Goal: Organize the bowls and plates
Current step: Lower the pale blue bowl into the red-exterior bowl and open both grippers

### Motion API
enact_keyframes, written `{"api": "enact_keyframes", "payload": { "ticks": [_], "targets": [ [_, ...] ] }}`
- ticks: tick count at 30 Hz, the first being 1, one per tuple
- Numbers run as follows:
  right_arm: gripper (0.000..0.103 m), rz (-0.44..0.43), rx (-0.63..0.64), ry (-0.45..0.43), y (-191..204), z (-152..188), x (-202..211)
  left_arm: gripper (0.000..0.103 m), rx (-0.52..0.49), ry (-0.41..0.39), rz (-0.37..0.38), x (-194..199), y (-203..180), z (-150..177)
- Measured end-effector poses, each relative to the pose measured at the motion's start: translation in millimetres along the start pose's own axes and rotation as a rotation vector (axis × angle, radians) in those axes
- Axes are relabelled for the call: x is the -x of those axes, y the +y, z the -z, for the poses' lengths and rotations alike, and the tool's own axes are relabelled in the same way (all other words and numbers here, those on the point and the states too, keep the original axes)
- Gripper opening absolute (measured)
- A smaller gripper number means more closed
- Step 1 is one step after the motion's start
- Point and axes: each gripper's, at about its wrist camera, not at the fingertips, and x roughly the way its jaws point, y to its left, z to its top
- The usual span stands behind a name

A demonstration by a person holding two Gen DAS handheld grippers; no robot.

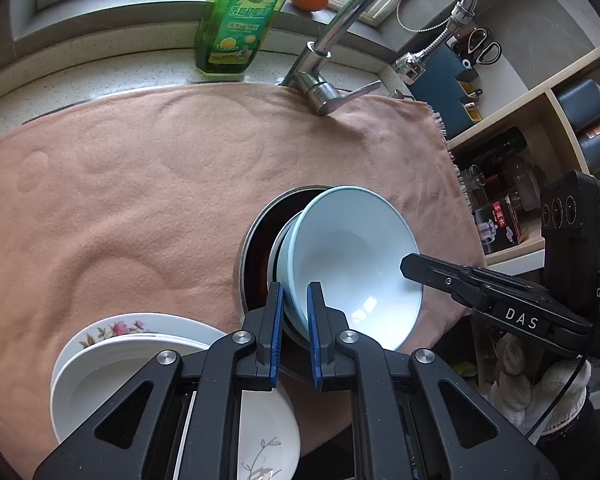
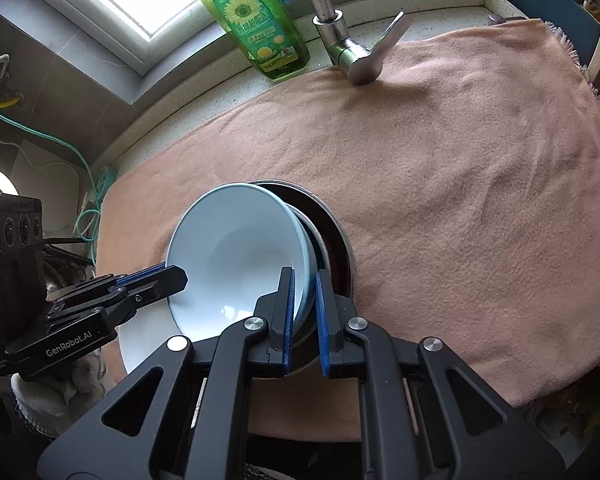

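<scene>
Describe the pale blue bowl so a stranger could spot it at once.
Start at the peach towel spread below the faucet. Near its front edge sits a steel pot, and the pale blue bowl leans tilted on it. Unlike the white plates beside it, it is deep and blue.

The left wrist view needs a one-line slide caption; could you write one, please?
Both tools, left and right, grip the pale blue bowl's rim over a metal pot on the pink towel.

Bowl (image 1: 352, 264) sits in pot (image 1: 256, 240) on cloth (image 1: 140, 184), plates (image 1: 112, 368) beside.
</scene>
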Motion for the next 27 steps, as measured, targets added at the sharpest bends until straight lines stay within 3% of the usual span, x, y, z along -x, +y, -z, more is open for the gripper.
{"api": "enact_keyframes", "payload": {
  "ticks": [27],
  "targets": [
    [0.011, 0.029, 0.024, 0.005, 2.4, 1.8, -1.4, 0.012, -0.019, 0.025, -0.005, -6.9, -4.1, 0.5]
  ]
}}
